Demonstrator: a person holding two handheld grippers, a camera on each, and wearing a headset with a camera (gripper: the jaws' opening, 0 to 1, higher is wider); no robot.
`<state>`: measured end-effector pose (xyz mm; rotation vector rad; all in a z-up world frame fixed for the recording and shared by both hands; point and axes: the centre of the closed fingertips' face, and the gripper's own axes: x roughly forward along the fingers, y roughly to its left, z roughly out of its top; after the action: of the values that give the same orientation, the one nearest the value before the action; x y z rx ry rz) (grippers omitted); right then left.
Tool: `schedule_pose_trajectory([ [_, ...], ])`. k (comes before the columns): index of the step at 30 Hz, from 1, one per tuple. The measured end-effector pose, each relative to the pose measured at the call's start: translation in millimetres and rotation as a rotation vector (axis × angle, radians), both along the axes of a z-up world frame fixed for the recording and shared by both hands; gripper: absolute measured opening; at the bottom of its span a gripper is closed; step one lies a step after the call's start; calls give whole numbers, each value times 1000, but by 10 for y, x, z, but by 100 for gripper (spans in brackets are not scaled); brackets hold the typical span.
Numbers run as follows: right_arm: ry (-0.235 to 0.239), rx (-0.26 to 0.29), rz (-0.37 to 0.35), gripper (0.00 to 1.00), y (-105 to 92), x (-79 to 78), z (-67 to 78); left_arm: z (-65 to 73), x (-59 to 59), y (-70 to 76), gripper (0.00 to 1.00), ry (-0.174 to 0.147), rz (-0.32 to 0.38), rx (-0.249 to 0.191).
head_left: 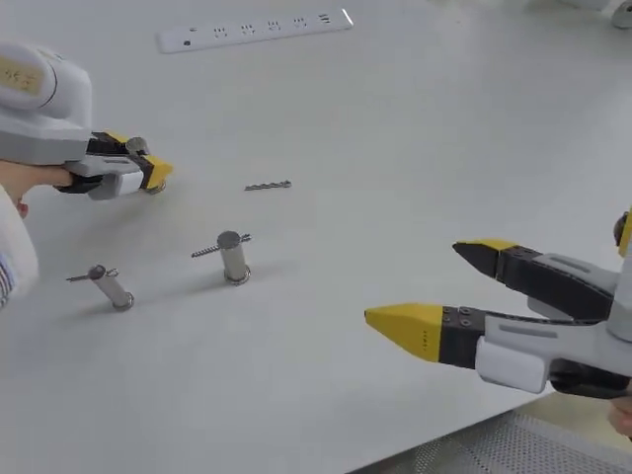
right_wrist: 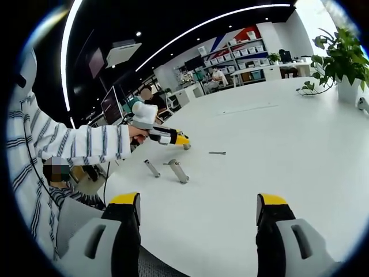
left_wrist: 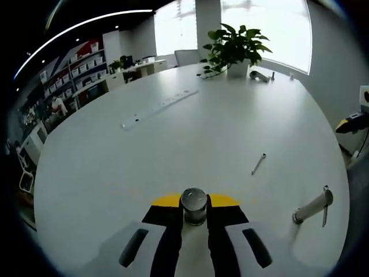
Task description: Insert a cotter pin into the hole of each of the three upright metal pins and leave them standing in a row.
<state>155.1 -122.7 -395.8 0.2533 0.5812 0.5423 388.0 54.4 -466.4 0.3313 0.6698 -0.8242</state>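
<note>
My left gripper (head_left: 150, 174) is at the far left of the white table (head_left: 395, 148), shut on a short metal pin (head_left: 136, 146) whose round top (left_wrist: 194, 199) sits between the jaws; no cotter pin shows in it. Two more metal pins (head_left: 234, 257) (head_left: 111, 286) stand nearer me, each with a cotter pin through its top. One loose cotter pin (head_left: 268, 186) (left_wrist: 258, 164) lies flat to the right of the left gripper. My right gripper (head_left: 415, 281) (right_wrist: 197, 208) hovers open at the near right, holding nothing.
A white power strip (head_left: 257, 30) (left_wrist: 158, 108) lies along the far side of the table. A potted plant (left_wrist: 233, 46) stands at the far end. The table edge (head_left: 474, 425) runs under the right gripper. A striped sleeve (right_wrist: 75, 144) reaches to the left gripper.
</note>
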Motion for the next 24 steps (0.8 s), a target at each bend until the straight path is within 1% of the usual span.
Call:
schedule_pose_trajectory([
  [1, -1, 0, 1, 81, 2, 0, 0, 5, -9, -13, 11, 10, -8, -15],
  [2, -1, -1, 3, 81, 6, -2, 0, 8, -13, -4, 11, 25, 3, -28],
  [4, -2, -5, 6, 81, 9, -2, -4, 12, -16, 7, 11, 30, 2, -30],
  [6, -5, -8, 3, 80, 6, 2, -6, 11, -23, 5, 11, 26, 0, -28],
  [7, -5, -7, 2, 80, 6, 1, -8, 13, -26, 12, 10, 32, 6, -33],
  [12, -12, -6, -2, 79, 1, -4, 4, 20, -29, 30, 10, 26, 18, -16],
  [13, -14, -7, -3, 79, -3, -2, 9, 31, -34, 34, 10, 18, 12, -4],
  [14, -16, -8, -3, 79, -4, -2, 13, 56, -24, 37, 10, -5, 0, 16],
  [15, -18, -9, -1, 79, -6, -2, 17, 109, -10, 38, 10, -28, 2, 21],
  [16, -19, -10, -1, 79, -8, -2, 20, 152, -6, 35, 10, -26, 14, 9],
  [17, -20, -11, -1, 79, -8, -1, 24, 205, 10, 32, 10, -26, 29, -11],
  [18, -24, -12, 0, 79, -8, 0, 34, 286, 17, 20, 10, -25, 43, -37],
  [19, -27, -12, 1, 79, -5, 1, 44, 358, 14, 20, 10, -32, 39, -39],
  [21, -32, -13, 6, 79, 2, -1, 58, 468, 8, 10, 10, -58, 25, -34],
  [22, -36, -15, 10, 79, 7, -4, 66, 550, 3, 2, 10, -61, 30, -53],
  [23, -38, -15, 12, 79, 11, -6, 71, 613, -5, -17, 10, -57, 36, -80],
  [24, -41, -15, 16, 79, 18, -9, 76, 705, -28, -37, 10, -53, 34, -105],
])
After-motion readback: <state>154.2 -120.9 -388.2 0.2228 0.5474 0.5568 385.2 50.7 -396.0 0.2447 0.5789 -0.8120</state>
